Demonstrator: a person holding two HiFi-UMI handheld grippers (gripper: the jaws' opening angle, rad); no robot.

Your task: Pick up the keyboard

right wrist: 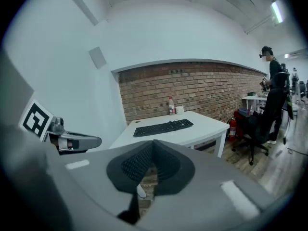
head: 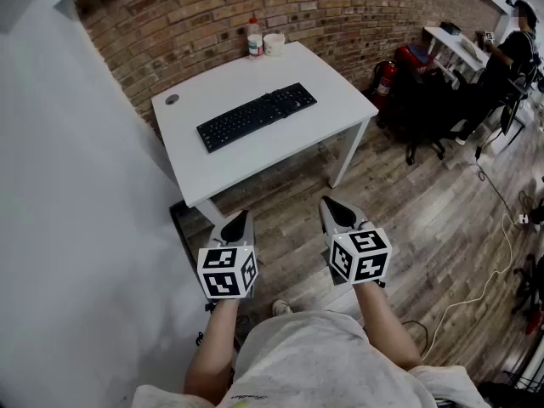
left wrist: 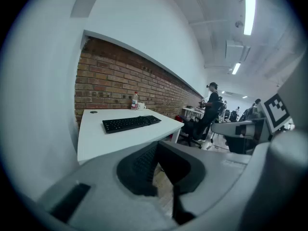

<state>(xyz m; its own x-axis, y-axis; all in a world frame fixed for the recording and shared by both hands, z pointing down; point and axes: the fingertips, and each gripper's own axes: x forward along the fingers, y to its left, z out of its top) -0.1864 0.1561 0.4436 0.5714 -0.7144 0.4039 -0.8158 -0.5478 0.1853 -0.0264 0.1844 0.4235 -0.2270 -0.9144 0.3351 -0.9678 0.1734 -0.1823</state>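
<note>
Down front, the left hand-held gripper and the right hand-held gripper hang side by side over the wooden floor, each with jaws pressed together on nothing at all. So we're at the approach, with no contact yet. The black keyboard lies flat and slantwise in the middle of the white tabletop, well ahead of both tips (a bottle and a mug sit behind it by the brick wall, out of the way). My read: the next move calls for closing in on the tabletop, spreading the jaws, and sending one hand-held gripper to each end of the keyboard.
</note>
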